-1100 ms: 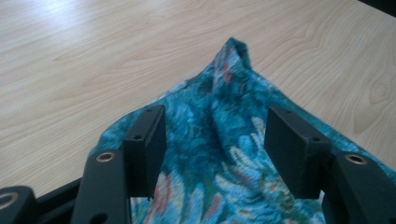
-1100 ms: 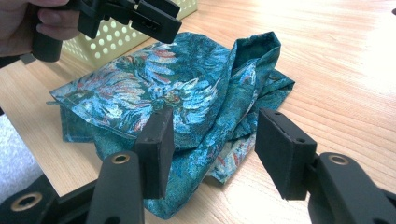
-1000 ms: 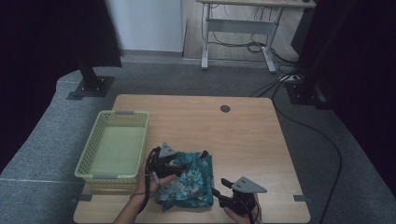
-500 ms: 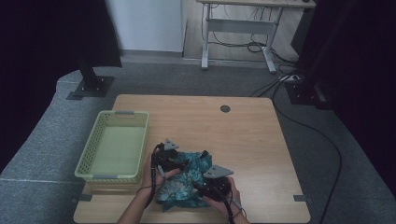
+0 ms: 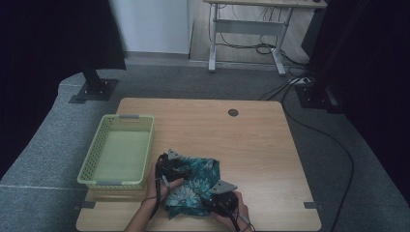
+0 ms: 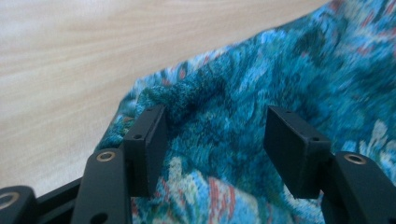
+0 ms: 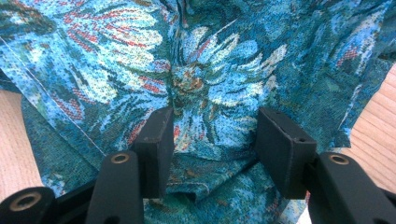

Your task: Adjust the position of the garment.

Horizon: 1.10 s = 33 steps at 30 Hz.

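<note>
Lying in a crumpled heap near the front edge of the wooden table (image 5: pixel 270 159) is a blue-green flowered cloth (image 5: pixel 193 186), just to the 3 o'clock side of the light green basket (image 5: pixel 118 154). The left gripper (image 5: pixel 171 169) is sitting at the cloth's 10 o'clock corner, and a hand (image 5: pixel 157 186) is holding it from below. In the left gripper view, the left gripper's (image 6: pixel 215 135) two black jaws are standing wide apart, with a raised fold of cloth (image 6: pixel 261 93) between them, and they are not pinching it. The right gripper (image 5: pixel 220 198) is sitting at the cloth's 4 o'clock edge, with the other hand (image 5: pixel 237 212) around it. In the right gripper view, the right gripper's (image 7: pixel 215 130) jaws are also standing wide apart over a pale flower on the cloth (image 7: pixel 210 70), with cloth lying between them, and they are gripping nothing. Bare wood is showing at 3 o'clock and 9 o'clock in that view.
</note>
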Tool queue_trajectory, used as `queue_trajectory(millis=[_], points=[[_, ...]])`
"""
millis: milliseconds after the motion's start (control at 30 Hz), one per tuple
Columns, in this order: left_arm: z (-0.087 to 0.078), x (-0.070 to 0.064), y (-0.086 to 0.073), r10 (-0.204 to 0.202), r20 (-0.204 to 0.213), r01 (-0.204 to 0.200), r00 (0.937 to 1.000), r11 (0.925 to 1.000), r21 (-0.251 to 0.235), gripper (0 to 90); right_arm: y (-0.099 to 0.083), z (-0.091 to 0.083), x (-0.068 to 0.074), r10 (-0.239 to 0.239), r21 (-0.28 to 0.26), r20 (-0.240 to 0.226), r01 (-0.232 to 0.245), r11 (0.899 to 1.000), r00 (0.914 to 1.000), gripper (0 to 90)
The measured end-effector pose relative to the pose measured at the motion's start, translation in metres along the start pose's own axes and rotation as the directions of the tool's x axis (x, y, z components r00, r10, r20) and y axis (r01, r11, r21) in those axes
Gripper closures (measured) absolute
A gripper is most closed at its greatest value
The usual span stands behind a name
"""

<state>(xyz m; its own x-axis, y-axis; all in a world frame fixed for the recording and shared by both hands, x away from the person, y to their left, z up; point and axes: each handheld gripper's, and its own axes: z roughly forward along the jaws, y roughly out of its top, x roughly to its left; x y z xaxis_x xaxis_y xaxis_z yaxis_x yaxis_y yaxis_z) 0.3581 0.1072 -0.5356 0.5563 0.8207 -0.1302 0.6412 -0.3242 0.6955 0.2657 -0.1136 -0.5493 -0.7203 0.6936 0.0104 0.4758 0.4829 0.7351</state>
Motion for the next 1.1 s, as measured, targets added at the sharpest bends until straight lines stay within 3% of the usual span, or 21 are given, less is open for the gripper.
queue_trajectory(millis=[167, 733, 1100], points=[[0.001, 0.005, -0.007, -0.022, 0.015, 0.023, 0.9996, 0.9997, -0.009, 39.7, -0.001, 0.001, -0.001, -0.003, -0.007, -0.002, 0.003, 1.000, 1.0000, 46.4], [0.007, 0.004, -0.005, 0.005, 0.011, -0.005, 0.9999, 0.9996, -0.028, 41.0, 0.001, 0.001, -0.008, -0.008, 0.006, -0.008, 0.008, 1.000, 0.9999, 46.9], [0.020, -0.011, 0.007, 0.049, 0.012, -0.049, 0.9987, 0.9988, -0.008, 40.3, -0.006, -0.006, -0.023, 0.011, 0.007, 0.011, -0.011, 1.000, 0.9999, 46.8]])
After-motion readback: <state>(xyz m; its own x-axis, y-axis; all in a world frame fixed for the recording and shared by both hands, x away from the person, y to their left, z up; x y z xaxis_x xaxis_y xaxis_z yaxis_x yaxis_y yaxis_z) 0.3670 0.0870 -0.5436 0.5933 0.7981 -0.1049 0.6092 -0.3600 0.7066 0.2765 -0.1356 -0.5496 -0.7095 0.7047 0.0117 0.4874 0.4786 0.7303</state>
